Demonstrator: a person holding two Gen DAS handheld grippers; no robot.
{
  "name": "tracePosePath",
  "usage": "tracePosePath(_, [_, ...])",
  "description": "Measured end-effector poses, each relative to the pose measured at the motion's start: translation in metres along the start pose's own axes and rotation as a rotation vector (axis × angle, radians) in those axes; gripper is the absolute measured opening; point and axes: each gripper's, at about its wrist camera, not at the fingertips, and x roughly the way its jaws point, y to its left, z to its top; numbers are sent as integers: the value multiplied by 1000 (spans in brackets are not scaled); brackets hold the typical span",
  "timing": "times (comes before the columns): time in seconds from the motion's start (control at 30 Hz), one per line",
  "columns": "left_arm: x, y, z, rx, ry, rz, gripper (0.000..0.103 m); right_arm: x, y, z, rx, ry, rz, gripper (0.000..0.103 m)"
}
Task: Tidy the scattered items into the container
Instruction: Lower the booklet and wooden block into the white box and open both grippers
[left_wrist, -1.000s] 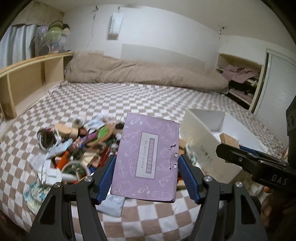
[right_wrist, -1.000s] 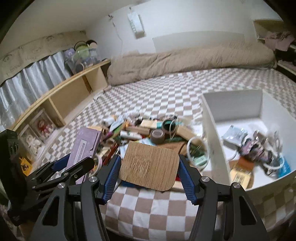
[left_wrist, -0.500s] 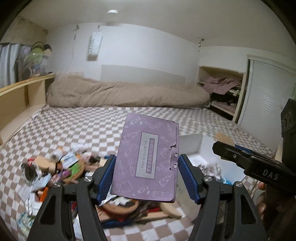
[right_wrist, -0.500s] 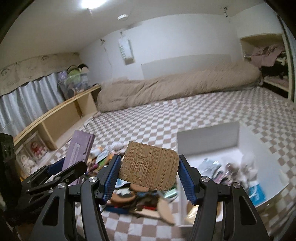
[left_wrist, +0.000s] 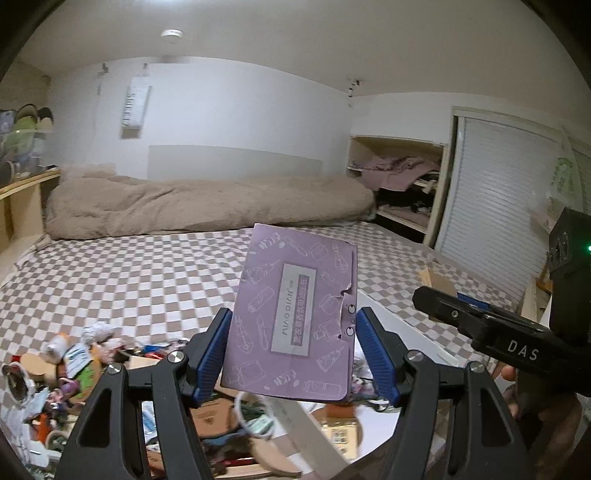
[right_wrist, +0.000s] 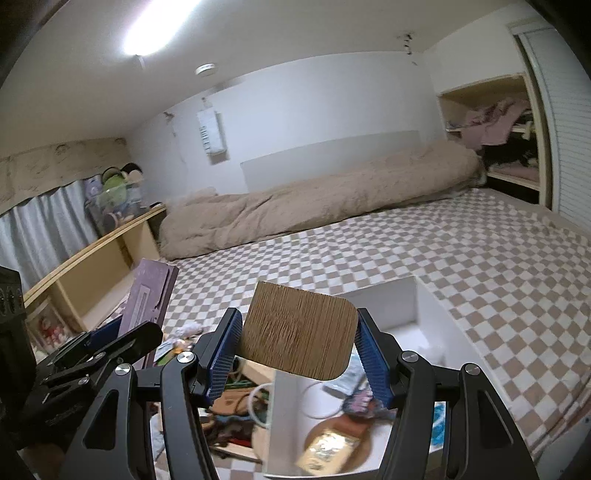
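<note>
Both tongs have lifted off the pile: left tongs clamp the purple card, right tongs the wooden block, white container at 5 o'clock

Open bed ahead, clutter below

We see bare checkered bed beyond; the scattered pile and the white container wall crowd the near edge.
</note>
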Motion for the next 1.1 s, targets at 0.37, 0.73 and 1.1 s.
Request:
tracePosePath(0.37, [55,-25,-16,1,114,-65,68,25,-58,-22,80,94,-61,62])
tracePosePath(0.73, [94,-38,-39,-1,216,-75,68,53,-105,-46,166,194,-120,62])
tracePosePath(1.1, [117,-43,-52,1,268,-80,68,58,-122,-50,225,207,-185,94])
